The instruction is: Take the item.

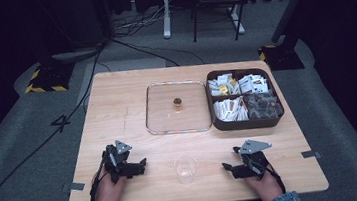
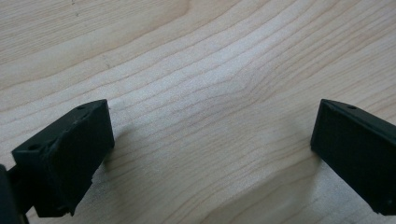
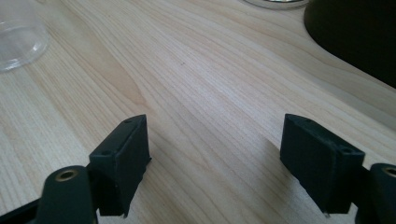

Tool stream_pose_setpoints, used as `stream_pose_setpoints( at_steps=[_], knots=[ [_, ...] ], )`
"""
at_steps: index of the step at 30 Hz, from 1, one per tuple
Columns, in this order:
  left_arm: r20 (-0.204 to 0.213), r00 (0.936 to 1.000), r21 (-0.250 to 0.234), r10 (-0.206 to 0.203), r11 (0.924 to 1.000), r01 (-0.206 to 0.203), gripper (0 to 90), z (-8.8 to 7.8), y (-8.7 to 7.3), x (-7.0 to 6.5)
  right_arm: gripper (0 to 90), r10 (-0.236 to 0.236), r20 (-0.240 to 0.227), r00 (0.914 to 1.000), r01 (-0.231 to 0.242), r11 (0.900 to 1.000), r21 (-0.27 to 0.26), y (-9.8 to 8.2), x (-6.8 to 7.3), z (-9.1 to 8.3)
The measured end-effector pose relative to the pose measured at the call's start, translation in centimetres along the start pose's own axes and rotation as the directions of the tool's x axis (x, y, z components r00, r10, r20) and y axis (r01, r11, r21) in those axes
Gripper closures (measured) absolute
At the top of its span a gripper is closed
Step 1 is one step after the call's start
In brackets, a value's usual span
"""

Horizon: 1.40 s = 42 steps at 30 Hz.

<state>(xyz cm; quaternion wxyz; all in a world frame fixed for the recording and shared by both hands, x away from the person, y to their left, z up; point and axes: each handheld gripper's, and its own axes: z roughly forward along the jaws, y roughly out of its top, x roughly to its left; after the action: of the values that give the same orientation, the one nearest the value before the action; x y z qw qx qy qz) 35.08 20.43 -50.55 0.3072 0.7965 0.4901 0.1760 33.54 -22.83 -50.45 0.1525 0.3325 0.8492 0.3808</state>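
**2 grippers spread wide at the near edge, cup between them**

On the wooden table a clear plastic cup stands upright near the front edge, between the 2 hand-held tools and touching neither. The left gripper rests low on the wood to the cup's left, held in the person's left hand; in the left gripper view its jaws stand far apart with bare wood grain between them. The right gripper lies to the cup's right in the right hand, jaws likewise spread with nothing between them; in the right gripper view the cup's rim shows at the upper left.

Farther back, a square clear glass lid with a small gold knob lies flat at mid-table. Just beside it on the right sits a dark brown box split into 4 compartments, packed with sachets.
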Motion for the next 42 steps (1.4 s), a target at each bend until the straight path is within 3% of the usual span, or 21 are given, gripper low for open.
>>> stream_pose_setpoints(
  at_steps=[27,30,37,42],
  knots=[
    [0.001,1.0000,-0.002,0.002,1.0000,-0.002,0.0,0.0,0.1,0.0,24.5,0.016,0.010,0.9998,-0.016,1.000,0.010,0.1,0.0,0.0],
    [0.000,1.0000,-0.002,0.002,1.0000,-0.002,0.0,0.1,0.1,0.0,28.7,0.047,-0.027,0.9985,-0.047,0.999,0.016,0.5,-0.4,-0.2],
    [0.001,1.0000,-0.001,0.004,1.0000,-0.004,0.0,0.0,0.1,0.0,28.1,0.052,0.007,0.9986,-0.052,0.999,0.007,2.8,-1.3,-2.0],
    [0.001,1.0000,-0.002,0.002,1.0000,-0.002,0.0,0.1,0.1,0.0,29.5,0.062,0.024,0.9978,-0.061,0.998,-0.014,4.7,-2.5,-4.2]
  ],
)
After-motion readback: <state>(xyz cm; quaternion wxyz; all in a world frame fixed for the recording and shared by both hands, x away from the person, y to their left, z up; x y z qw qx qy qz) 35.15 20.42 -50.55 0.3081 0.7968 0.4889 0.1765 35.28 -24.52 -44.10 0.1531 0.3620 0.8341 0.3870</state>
